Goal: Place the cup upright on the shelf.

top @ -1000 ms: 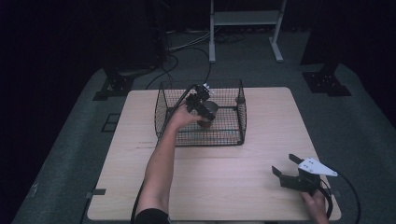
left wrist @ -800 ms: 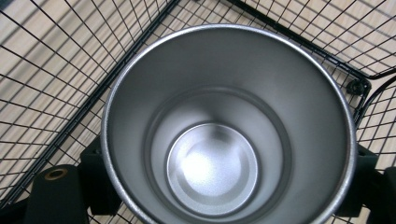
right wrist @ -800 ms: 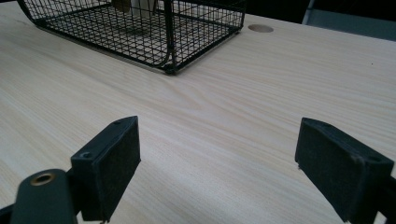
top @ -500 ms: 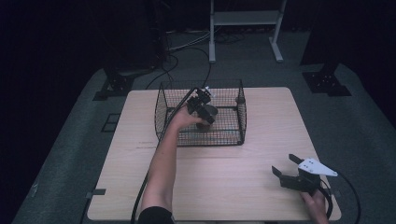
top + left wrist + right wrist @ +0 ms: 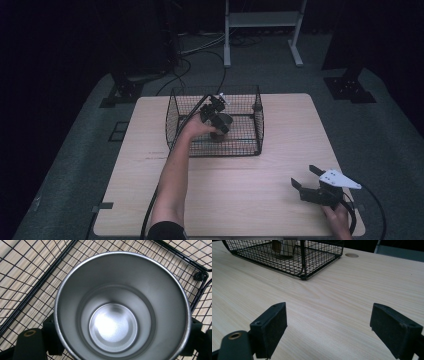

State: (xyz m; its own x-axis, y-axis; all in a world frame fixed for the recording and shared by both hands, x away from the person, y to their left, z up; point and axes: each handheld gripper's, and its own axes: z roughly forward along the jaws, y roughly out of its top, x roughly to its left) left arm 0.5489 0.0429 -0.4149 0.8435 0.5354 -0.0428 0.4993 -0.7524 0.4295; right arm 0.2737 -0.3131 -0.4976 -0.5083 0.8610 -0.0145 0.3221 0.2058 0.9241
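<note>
The cup [image 5: 122, 310], bare metal and empty, sits between the jaws of the left hand-held gripper [image 5: 122, 340], which are clamped on its outside wall at 3 and 9 o'clock in the left gripper view. Its mouth faces that camera, so the polished bottom shows. In the high view the cup [image 5: 224, 121] is inside the basket [image 5: 215, 150], near the middle and a little toward the 12 o'clock wall; whether it rests on the mesh floor or is held just off it cannot be told.

The basket is black wire, open on top, with upright walls all round. The left forearm crosses over its 7 o'clock rim, and the left hand-held gripper [image 5: 216, 114] sits at rim height. Inside, bare mesh floor lies open around the cup, most of it toward 3 and 6 o'clock; in the left gripper view a corner post of the basket stands close to the cup's rim at 2 o'clock.

The basket stands on the far half of the bench [image 5: 150, 200]. The near half is open wood from the basket's 6 o'clock wall to the near edge.

The right hand-held gripper [image 5: 305, 179] rests at the bench's 5 o'clock corner, close to the near and right edges, well apart from the basket. Its jaws stand wide apart, holding nothing, with bare wood between them in the right gripper view, pointing toward the basket [image 5: 287, 257].
</note>
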